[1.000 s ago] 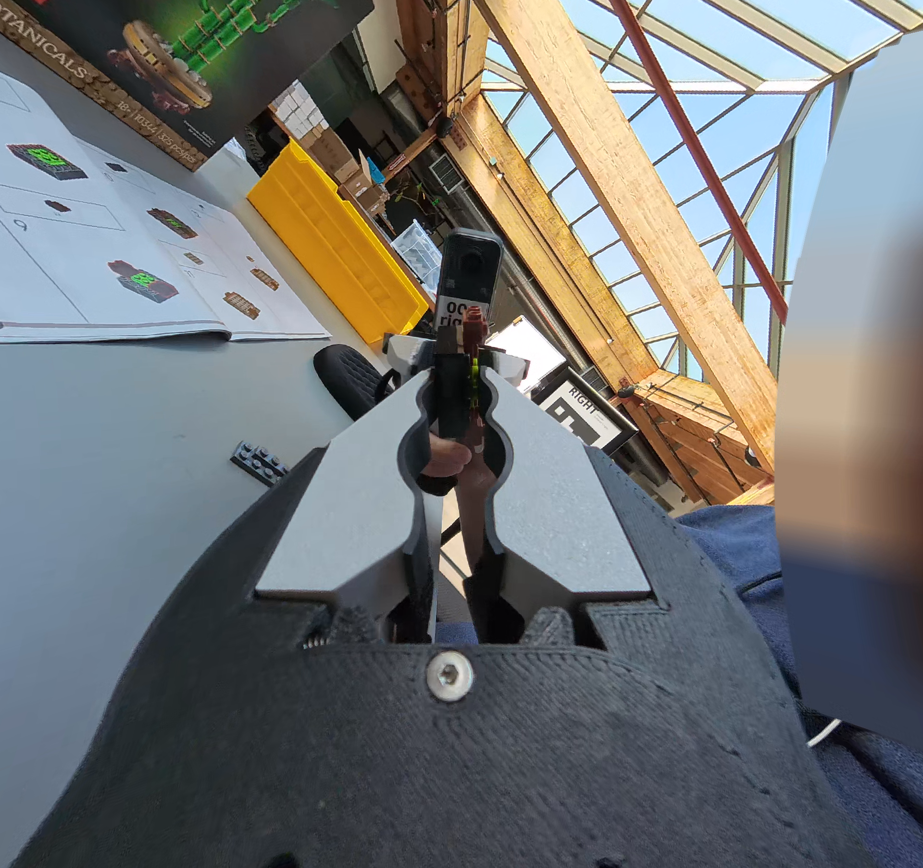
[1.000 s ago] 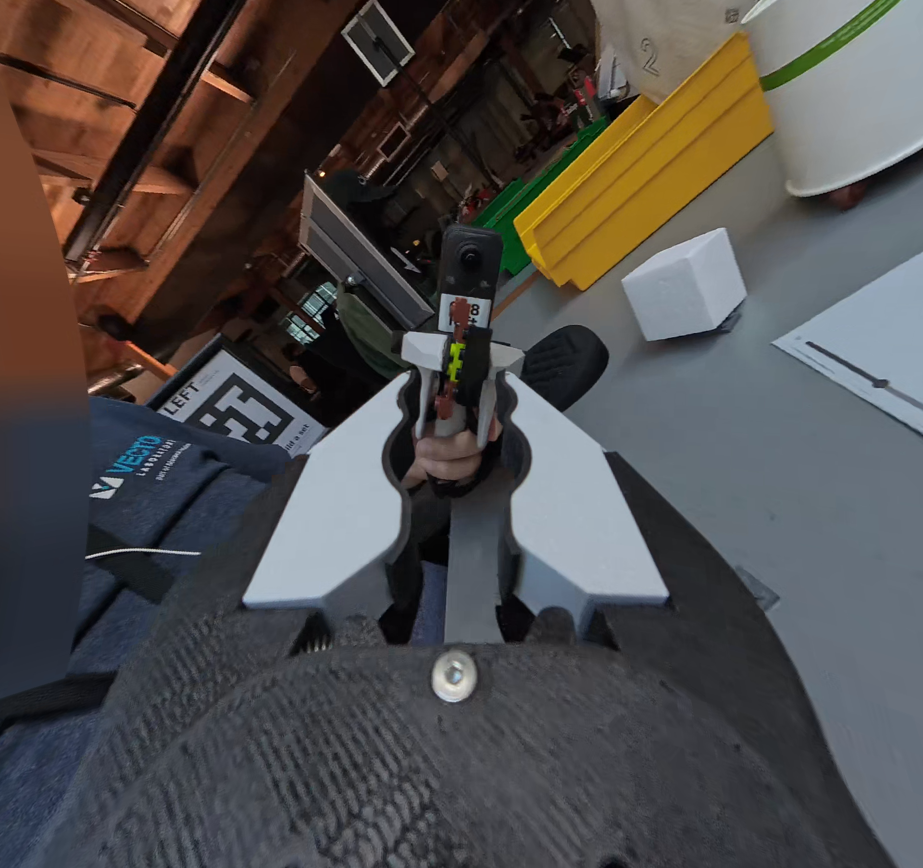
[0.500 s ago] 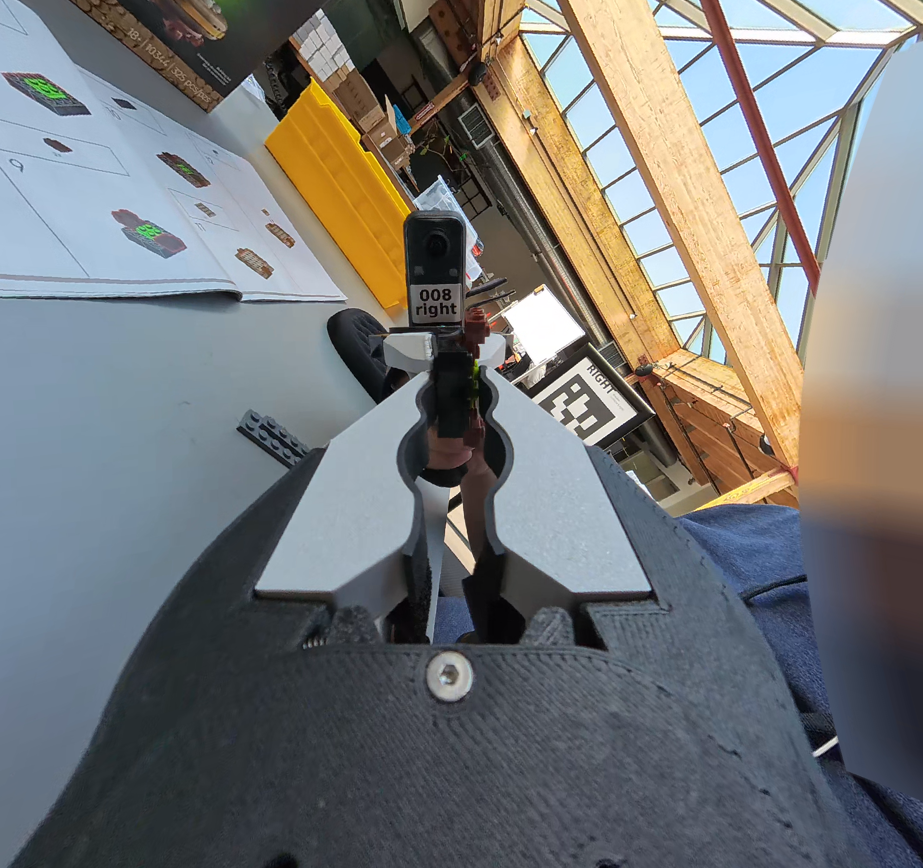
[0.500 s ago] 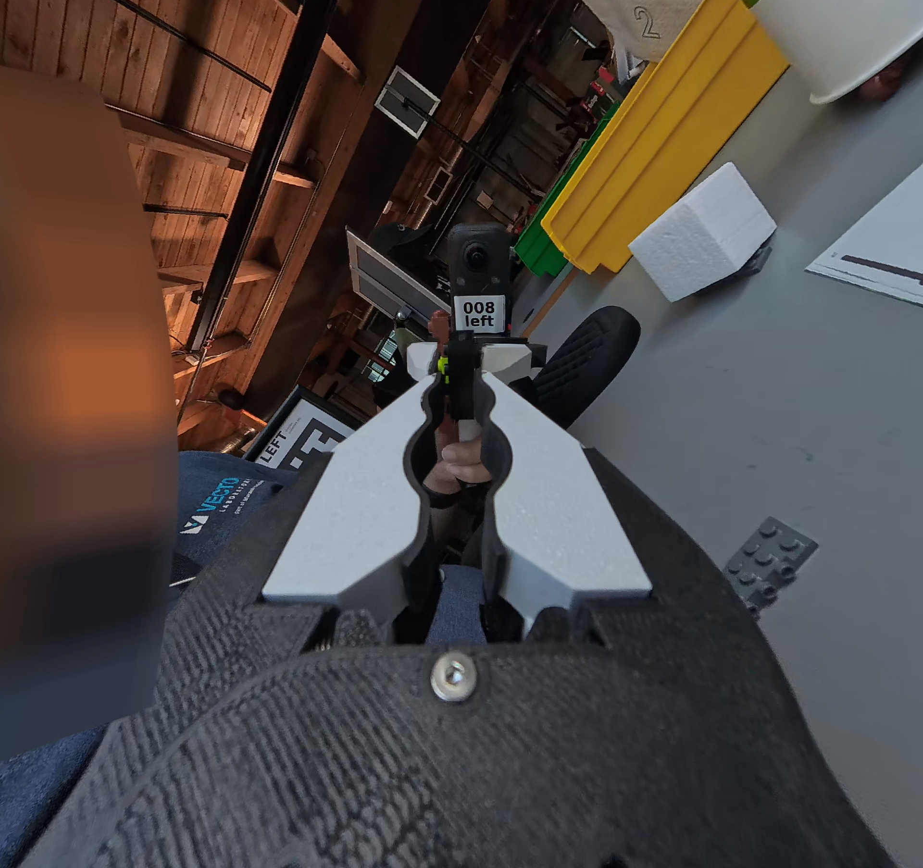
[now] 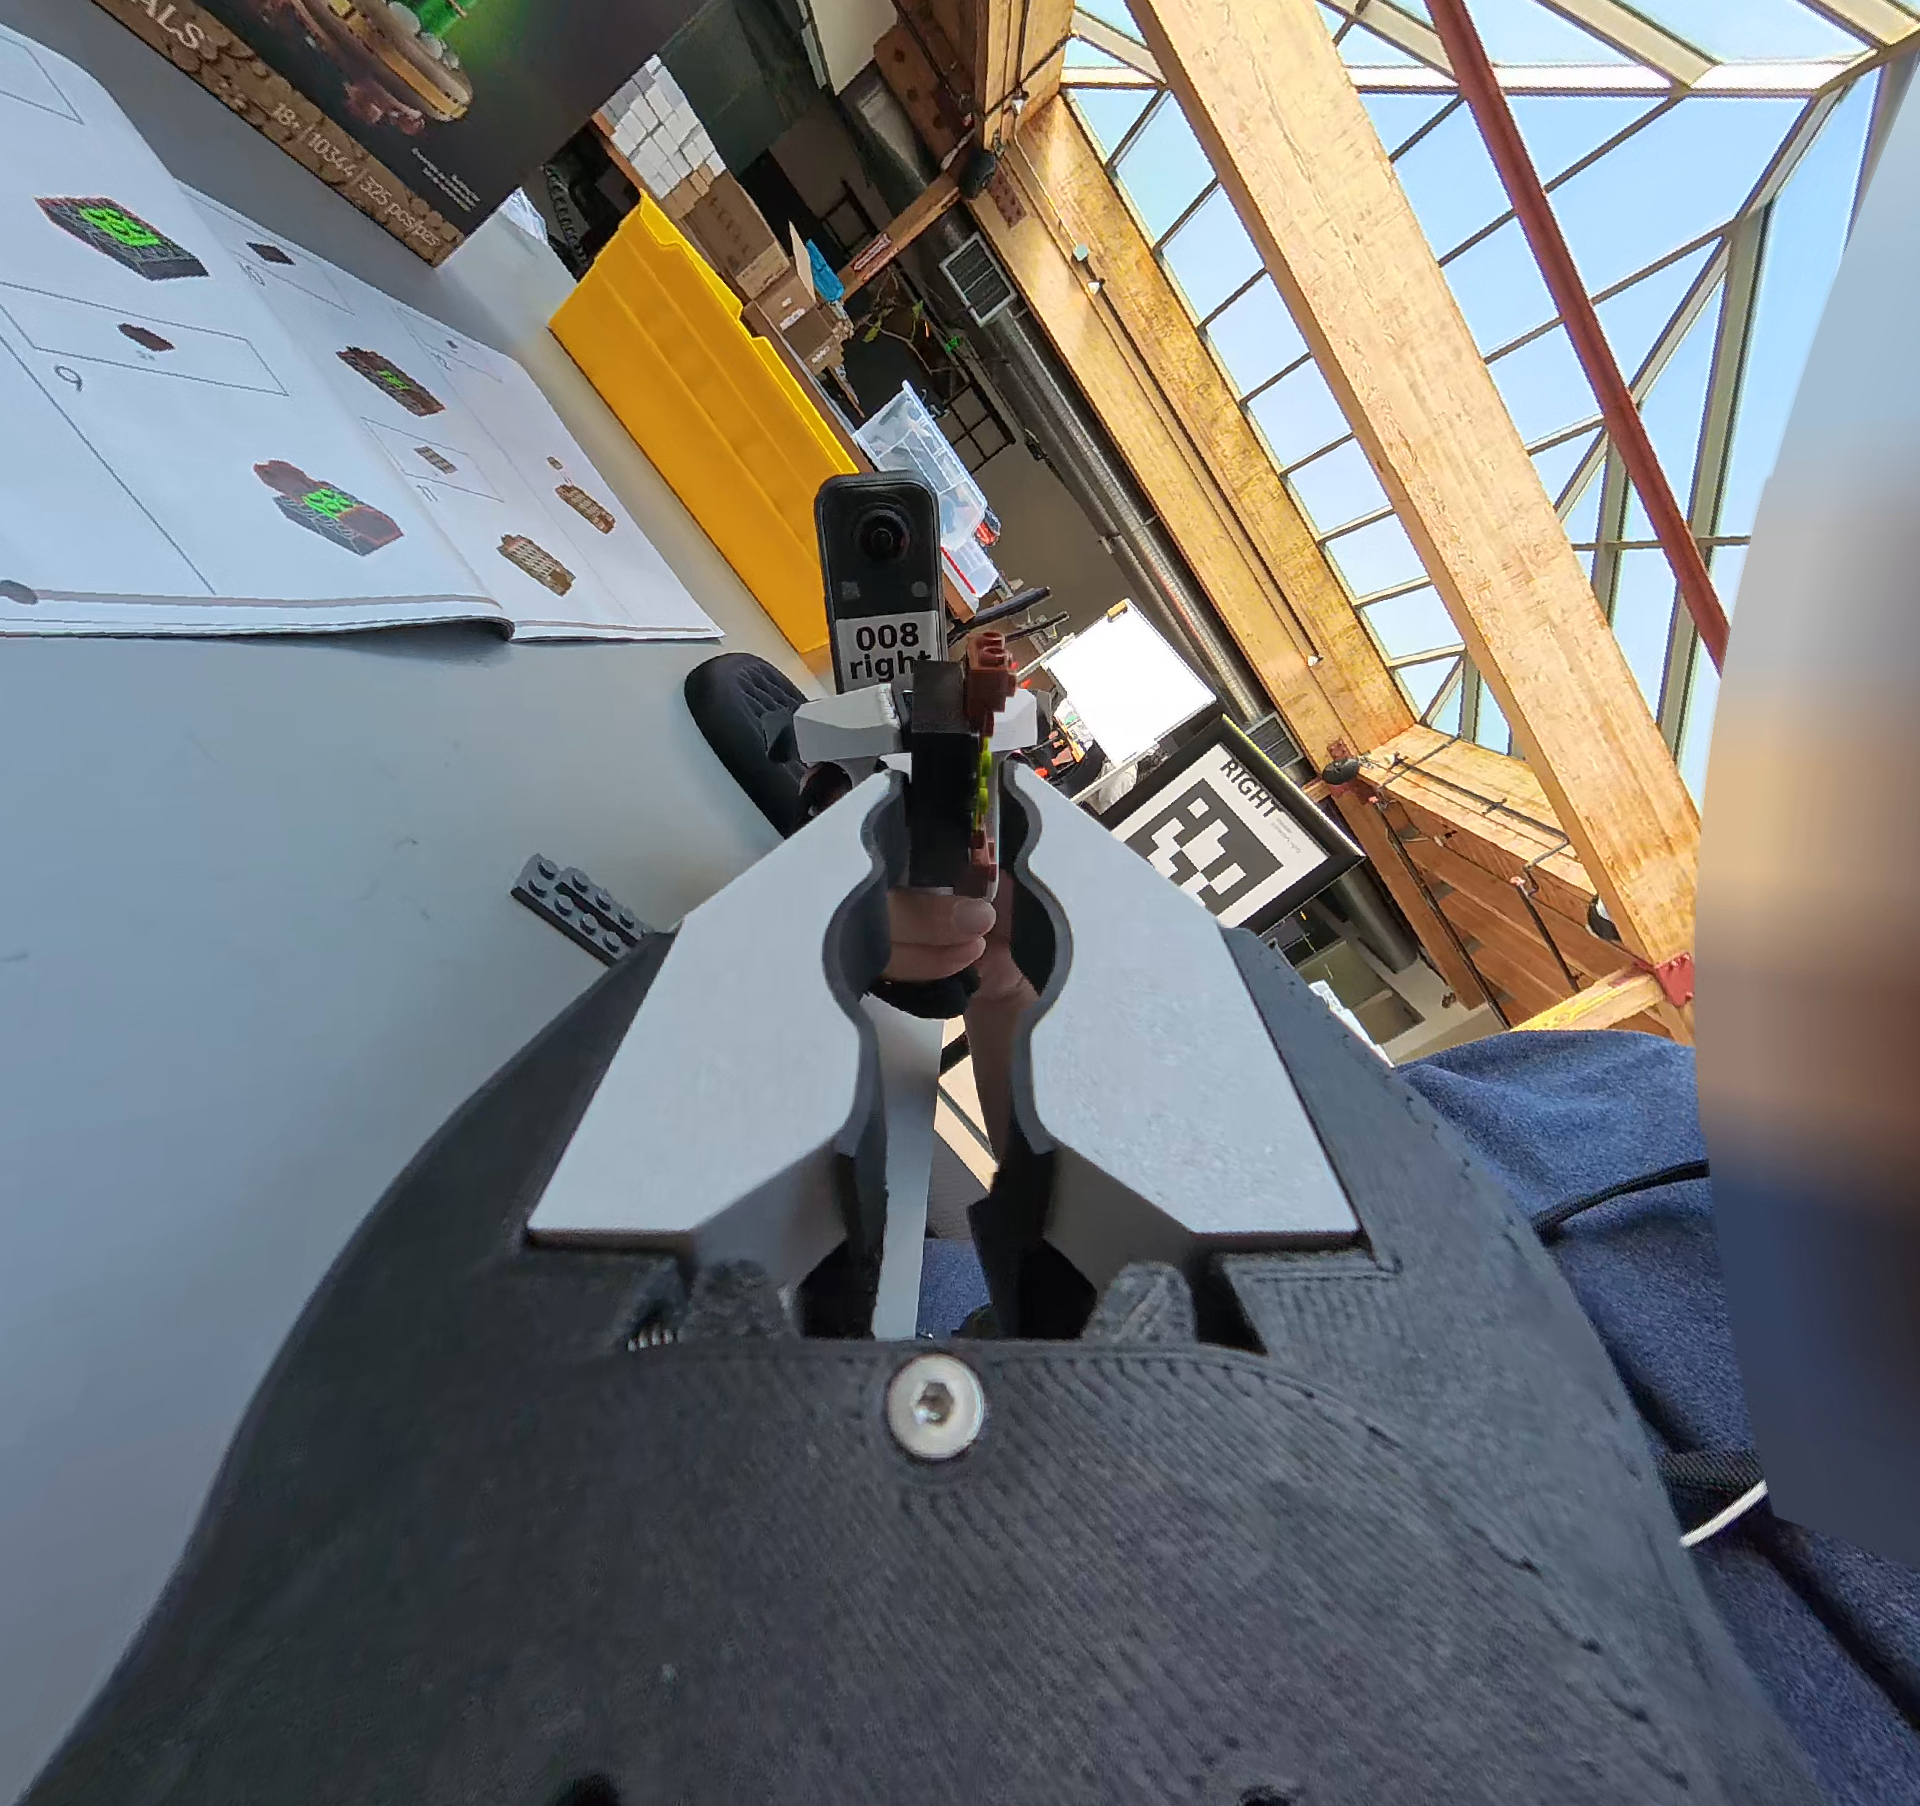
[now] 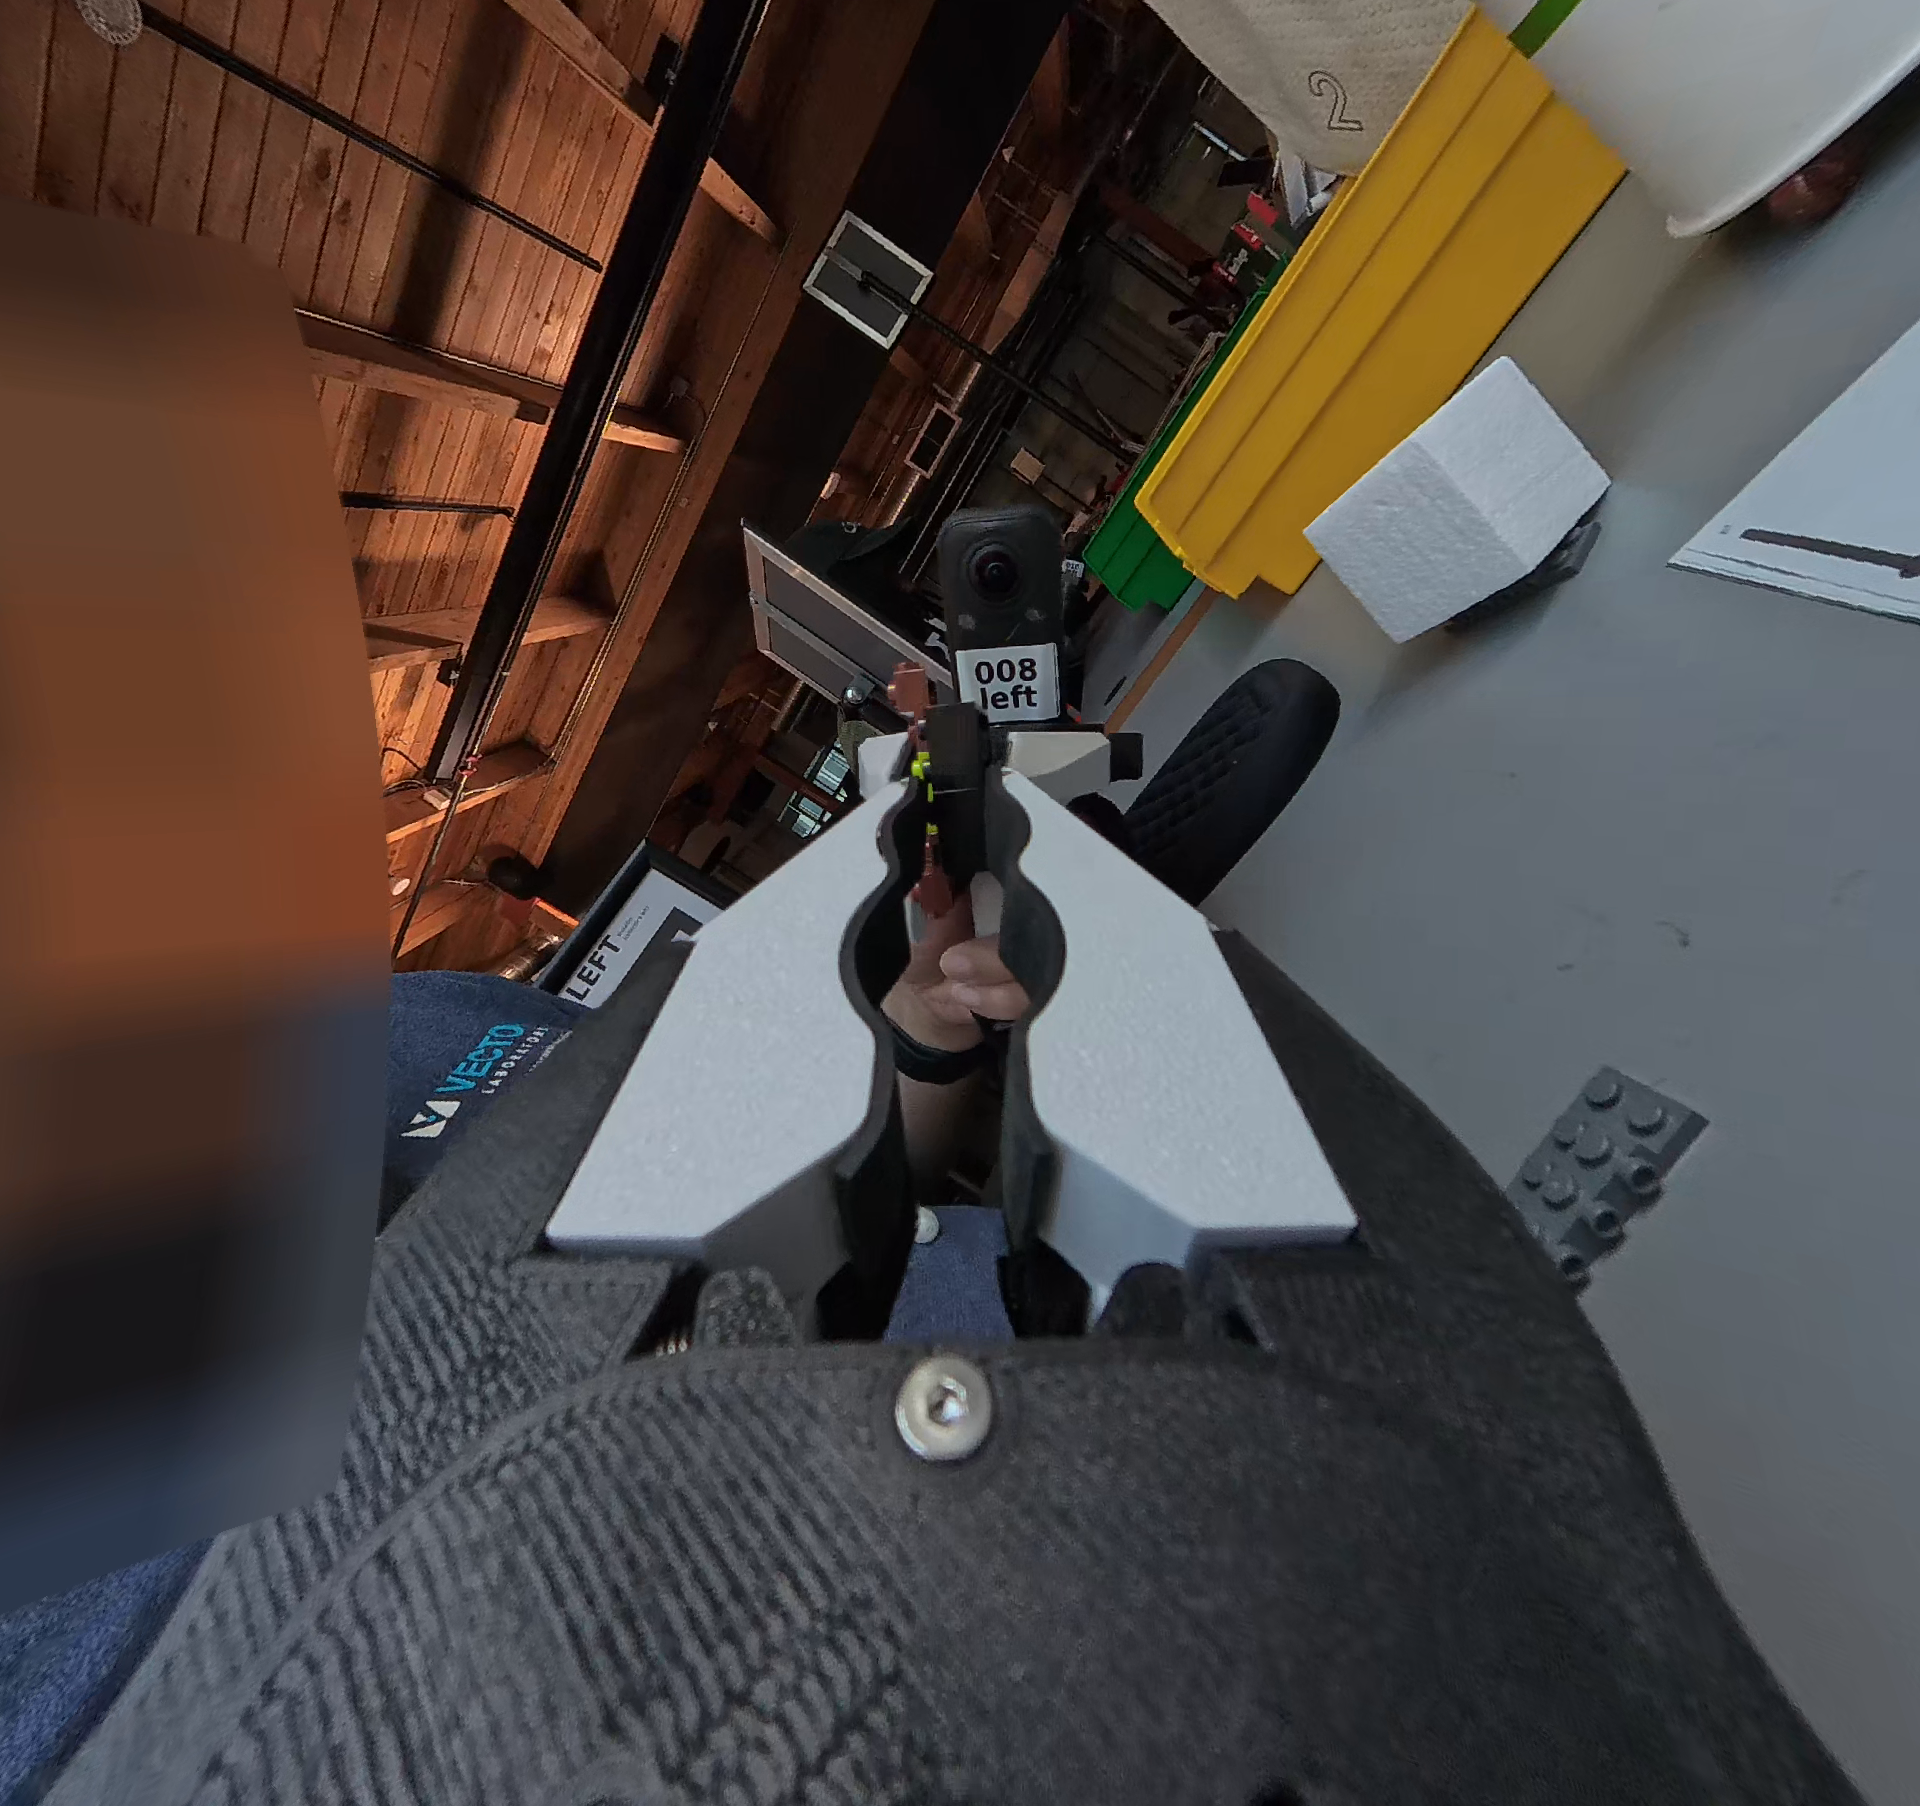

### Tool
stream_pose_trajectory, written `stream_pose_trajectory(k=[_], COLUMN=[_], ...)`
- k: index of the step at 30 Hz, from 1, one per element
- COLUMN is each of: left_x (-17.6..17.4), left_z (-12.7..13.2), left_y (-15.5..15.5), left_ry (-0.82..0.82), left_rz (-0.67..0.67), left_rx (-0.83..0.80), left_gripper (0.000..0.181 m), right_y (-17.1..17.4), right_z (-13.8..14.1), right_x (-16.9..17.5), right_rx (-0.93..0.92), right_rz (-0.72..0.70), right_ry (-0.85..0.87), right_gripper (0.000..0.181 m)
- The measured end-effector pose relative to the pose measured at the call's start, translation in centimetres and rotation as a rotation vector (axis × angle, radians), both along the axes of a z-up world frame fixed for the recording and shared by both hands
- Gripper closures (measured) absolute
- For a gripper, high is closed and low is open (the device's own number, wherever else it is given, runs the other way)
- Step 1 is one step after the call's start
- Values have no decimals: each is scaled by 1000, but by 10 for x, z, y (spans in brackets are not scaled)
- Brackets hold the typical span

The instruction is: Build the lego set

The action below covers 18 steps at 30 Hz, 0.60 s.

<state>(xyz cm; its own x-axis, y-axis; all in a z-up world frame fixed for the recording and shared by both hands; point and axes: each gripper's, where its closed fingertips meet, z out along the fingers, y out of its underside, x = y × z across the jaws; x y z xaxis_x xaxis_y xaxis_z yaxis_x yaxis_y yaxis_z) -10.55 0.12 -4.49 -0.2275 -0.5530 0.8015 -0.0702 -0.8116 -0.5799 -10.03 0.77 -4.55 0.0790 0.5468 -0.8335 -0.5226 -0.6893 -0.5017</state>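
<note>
**A:** Item one, the lego assembly [image 5: 951, 790]?

**B:** A small stack held off the table at frame centre in both views: black bricks, a lime-green layer seen edge-on, reddish-brown pieces at top and bottom. In the right wrist view the same stack [image 6: 951, 800] sits between the tips.

**A:** Held by what?

**B:** By both. The left gripper [image 5: 951, 821] is clenched on it from one side, and the right gripper [image 6: 956, 821] is clenched on it from the opposite side, tips facing each other.

**A:** Progress?

**B:** Early, by my estimate. Only this small sub-assembly exists, and it resembles the first steps printed on the open instruction booklet [image 5: 260, 426] at the left of the left wrist view. Most of the build looks outstanding.

**A:** Loose stock?

**B:** One dark grey plate [image 5: 577, 904] lies on the grey table [image 5: 260, 925], left of centre; it shows again at the right edge of the right wrist view [image 6: 1600, 1169]. It is not yet attached.

**A:** Surroundings?

**B:** Set box [image 5: 416, 21] at upper left, yellow bin [image 5: 707, 406] beyond the booklet, white foam block [image 6: 1455, 499] at upper right of the right wrist view.
</note>
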Motion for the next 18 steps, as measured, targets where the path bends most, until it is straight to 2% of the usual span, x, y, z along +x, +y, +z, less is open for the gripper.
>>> stream_pose_trajectory(k=[1, 9, 12, 16, 18], left_x=[0, 2, 0, 0, 0], left_z=[1, -5, -5, -7, -7], left_y=[0, -6, -5, -4, -5], left_ry=[-3, 17, 3, 5, 2], left_rz=[-4, -23, -18, -8, -14], left_rx=[-5, 16, -8, 6, 13], left_gripper=[163, 169, 169, 169, 169], right_y=[0, 1, 1, 3, 3], right_z=[0, 1, 3, -1, -3], right_x=[0, -2, -2, -4, -6], right_rx=[2, 26, 49, 33, 28], right_rz=[-5, -30, -51, -44, -30], right_ry=[-9, -44, -68, -99, -98], right_gripper=[171, 171, 160, 154, 160])
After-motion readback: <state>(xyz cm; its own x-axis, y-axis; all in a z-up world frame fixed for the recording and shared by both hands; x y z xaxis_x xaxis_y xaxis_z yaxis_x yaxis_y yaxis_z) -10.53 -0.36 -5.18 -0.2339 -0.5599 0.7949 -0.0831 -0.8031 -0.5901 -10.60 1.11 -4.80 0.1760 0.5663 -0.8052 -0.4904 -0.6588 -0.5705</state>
